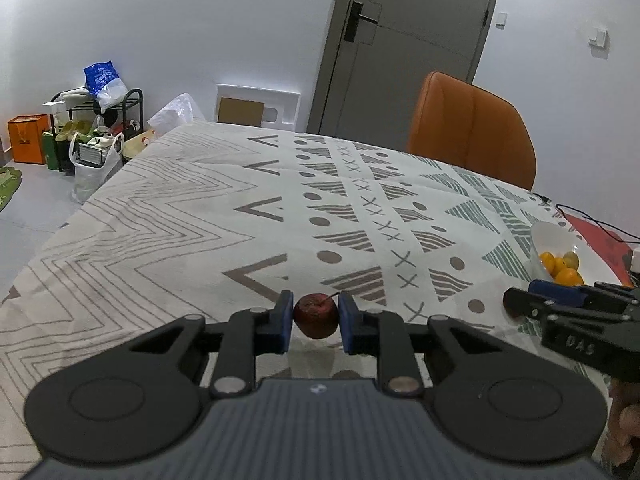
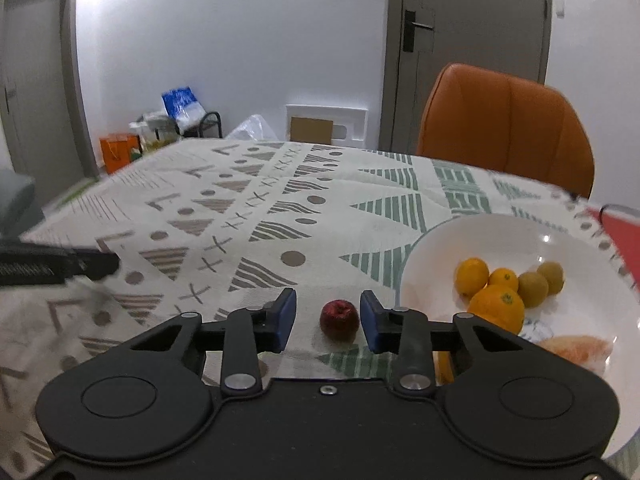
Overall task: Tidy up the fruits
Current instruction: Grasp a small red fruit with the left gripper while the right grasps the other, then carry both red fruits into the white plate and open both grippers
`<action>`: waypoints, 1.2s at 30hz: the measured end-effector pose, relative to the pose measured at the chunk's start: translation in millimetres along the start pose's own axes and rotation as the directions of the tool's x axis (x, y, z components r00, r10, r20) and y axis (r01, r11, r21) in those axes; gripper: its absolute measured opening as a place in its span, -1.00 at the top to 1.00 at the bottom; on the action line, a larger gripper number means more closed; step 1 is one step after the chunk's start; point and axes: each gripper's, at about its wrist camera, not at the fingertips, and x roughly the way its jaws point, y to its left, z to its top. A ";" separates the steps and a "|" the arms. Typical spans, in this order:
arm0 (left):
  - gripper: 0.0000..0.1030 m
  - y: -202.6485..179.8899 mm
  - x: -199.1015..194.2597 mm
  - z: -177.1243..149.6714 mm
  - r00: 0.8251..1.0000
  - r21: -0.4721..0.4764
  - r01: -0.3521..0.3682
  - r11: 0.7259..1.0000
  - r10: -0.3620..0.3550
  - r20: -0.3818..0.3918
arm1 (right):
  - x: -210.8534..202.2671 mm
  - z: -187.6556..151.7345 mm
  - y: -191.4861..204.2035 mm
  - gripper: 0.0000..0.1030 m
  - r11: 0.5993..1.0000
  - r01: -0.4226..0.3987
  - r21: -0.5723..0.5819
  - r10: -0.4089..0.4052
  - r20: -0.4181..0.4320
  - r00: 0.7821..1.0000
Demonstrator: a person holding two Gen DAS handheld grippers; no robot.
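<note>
A small dark red fruit with a stem (image 1: 315,317) is pinched between the blue pads of my left gripper (image 1: 315,320), which is shut on it just above the patterned tablecloth. A second small red fruit (image 2: 339,320) lies on the cloth between the jaws of my right gripper (image 2: 328,314). Its pads stand apart from that fruit, with a wider gap on the left, so it is open. Right beside it is a white bowl (image 2: 516,236) holding oranges (image 2: 496,308) and yellow-green fruits (image 2: 534,288). Each gripper shows at the edge of the other's view.
An orange chair (image 2: 508,124) stands at the table's far side, with a grey door (image 2: 468,40) behind it. A black cable and a red item (image 1: 596,236) lie past the bowl. Bags and a shoe rack (image 1: 96,128) sit on the floor at the far left.
</note>
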 end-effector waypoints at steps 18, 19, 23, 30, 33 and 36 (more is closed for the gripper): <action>0.57 2.9 -13.3 4.9 0.999 -0.007 0.017 1.000 -0.017 0.031 | -13.8 6.3 -1.4 0.59 1.000 -0.008 0.023 0.007 0.031 0.999; 0.57 0.4 -14.3 5.4 0.999 -0.003 0.023 1.000 -0.023 0.034 | -16.6 7.3 -2.0 0.59 1.000 -0.010 0.025 0.009 0.039 0.999; 0.57 -11.0 -16.1 5.3 0.998 0.014 0.043 0.999 -0.044 0.036 | -30.1 9.4 -7.3 0.59 0.999 -0.017 0.039 0.014 0.070 0.997; 0.57 -38.2 -19.1 8.1 0.996 0.055 0.074 0.996 -0.076 0.044 | -45.1 6.8 -25.7 0.59 0.996 -0.014 0.086 0.005 0.102 0.995; 0.57 -47.5 -19.0 9.2 0.995 0.067 0.082 0.994 -0.085 0.044 | -52.1 5.7 -34.2 0.59 0.995 -0.001 0.096 -0.010 0.116 0.993; 0.57 -60.9 -19.3 10.8 0.994 0.083 0.095 0.992 -0.099 0.047 | -57.7 3.8 -45.4 0.59 0.993 0.008 0.116 -0.023 0.124 0.992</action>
